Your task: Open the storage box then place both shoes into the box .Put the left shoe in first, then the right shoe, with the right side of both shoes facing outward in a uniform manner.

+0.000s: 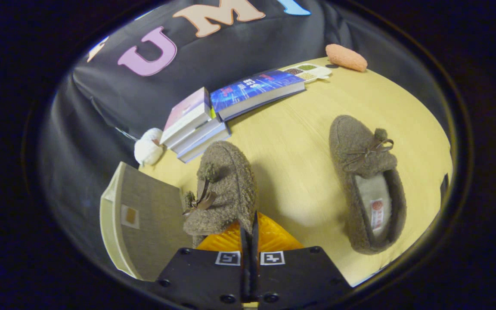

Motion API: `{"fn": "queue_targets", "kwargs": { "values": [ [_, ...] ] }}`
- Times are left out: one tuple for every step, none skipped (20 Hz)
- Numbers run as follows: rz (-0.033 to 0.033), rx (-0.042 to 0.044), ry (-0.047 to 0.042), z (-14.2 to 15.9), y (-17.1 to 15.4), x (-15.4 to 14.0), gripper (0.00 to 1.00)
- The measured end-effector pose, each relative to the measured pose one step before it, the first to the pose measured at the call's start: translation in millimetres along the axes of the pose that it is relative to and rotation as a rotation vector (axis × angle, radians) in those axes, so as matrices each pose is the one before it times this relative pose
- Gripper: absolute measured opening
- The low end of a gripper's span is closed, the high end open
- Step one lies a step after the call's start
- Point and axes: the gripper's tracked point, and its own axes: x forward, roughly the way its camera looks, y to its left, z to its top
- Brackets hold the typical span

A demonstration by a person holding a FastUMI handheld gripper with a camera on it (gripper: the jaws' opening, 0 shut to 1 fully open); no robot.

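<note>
Claw [248,228] pinched thinly on left shoe [222,189]'s edge, storage box [144,224] at 9 o'clock; slippage risked from shallow grip.

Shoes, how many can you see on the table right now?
2. One brown fuzzy shoe is held tipped on its side in the closed jaws of the gripper, beside the storage box. The other shoe lies sole-down on the table, apart, bow beyond its opening.
</note>
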Motion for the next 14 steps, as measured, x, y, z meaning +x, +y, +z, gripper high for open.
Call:
{"fn": "queue_targets", "kwargs": {
  "values": [
    [0.01723,0.0182,-0.01453,3.29,4.35,-9.08,0.03],
    [0.01457,0.02223,-0.01461,4.16,4.74,-8.27,0.03],
    [0.01301,0.0217,-0.00886,2.21,5.26,-8.37,0.03],
    [0.01747,0.02142,-0.00687,2.14,5.98,-8.43,0.03],
    [0.02306,0.01889,-0.00447,2.6,9.14,-8.14,0.03],
    [0.02296,0.01607,-0.00083,2.06,9.38,-7.63,0.03],
    [0.02027,0.00925,-0.00219,1.25,8.97,-8.33,0.03],
    [0.02051,-0.00064,-0.0024,1.5,10.46,-5.52,0.03],
    [0.02498,-0.0106,-0.00177,0.89,12.81,-6.74,0.03],
    [0.02558,-0.01343,-0.00526,0.68,14.01,-6.67,0.03],
    [0.02287,-0.00978,-0.00142,-0.61,13.51,-5.84,0.03],
    [0.02472,-0.00525,0.00192,0.17,14.77,-2.13,0.03],
    [0.02761,0.00101,0.00536,-0.2,15.79,0.4,0.03],
    [0.02931,0.00473,0.0096,-1.72,15.09,1.76,0.03]
  ]
}}
